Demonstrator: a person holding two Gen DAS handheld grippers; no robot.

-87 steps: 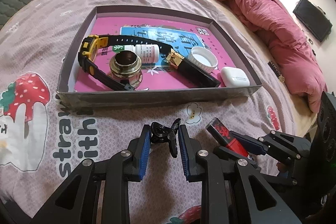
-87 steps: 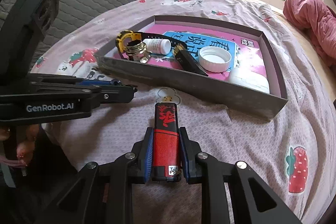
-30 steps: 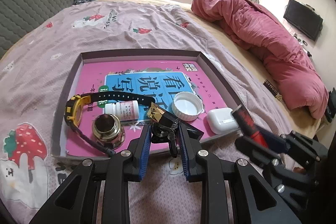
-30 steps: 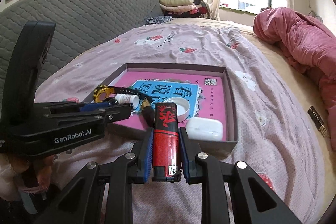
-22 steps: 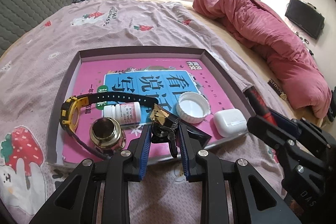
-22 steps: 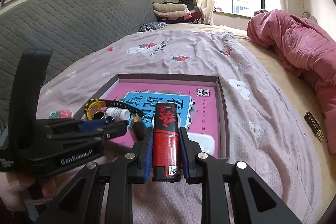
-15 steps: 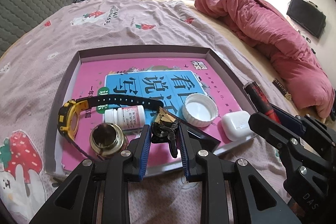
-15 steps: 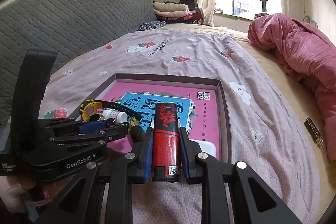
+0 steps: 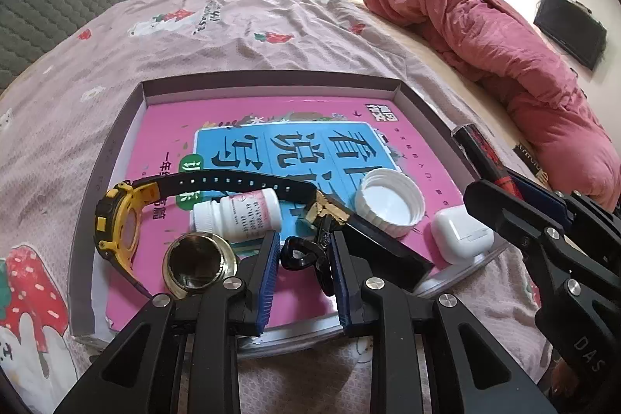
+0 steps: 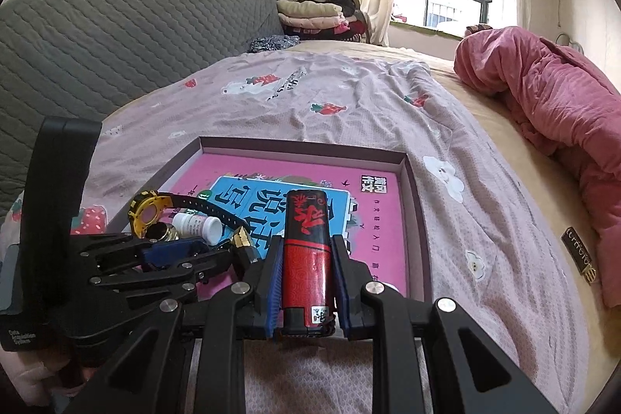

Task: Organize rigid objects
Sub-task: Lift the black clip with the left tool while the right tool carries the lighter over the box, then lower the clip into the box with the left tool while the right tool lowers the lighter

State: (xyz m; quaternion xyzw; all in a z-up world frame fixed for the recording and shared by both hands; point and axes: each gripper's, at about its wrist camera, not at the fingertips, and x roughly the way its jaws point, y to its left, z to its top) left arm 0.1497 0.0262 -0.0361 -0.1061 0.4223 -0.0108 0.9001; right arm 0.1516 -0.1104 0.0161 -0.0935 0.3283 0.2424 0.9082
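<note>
My left gripper [image 9: 304, 251] is shut on a small black clip [image 9: 300, 257] and holds it over the near edge of the shallow box [image 9: 271, 83]. My right gripper [image 10: 304, 258] is shut on a red and black lighter [image 10: 306, 251], held above the box's near right side; the lighter also shows in the left wrist view [image 9: 479, 154]. In the box lie a pink book [image 9: 233, 115], a yellow and black watch [image 9: 116, 220], a white pill bottle [image 9: 236, 214], a brass fitting [image 9: 198, 264], a white cap [image 9: 390, 200], a white earbud case [image 9: 462, 233] and a black and gold bar [image 9: 372, 243].
The box [image 10: 302, 146] rests on a bed with a pink strawberry-print sheet [image 9: 233, 26]. A rumpled red duvet [image 9: 504, 45] lies along the right. A grey quilted headboard [image 10: 116, 37] stands at the left. Folded clothes [image 10: 310, 14] are stacked at the far end.
Both grippers have lifted off the bed with their objects and moved forward over the box. The clip and the lighter stay gripped.
</note>
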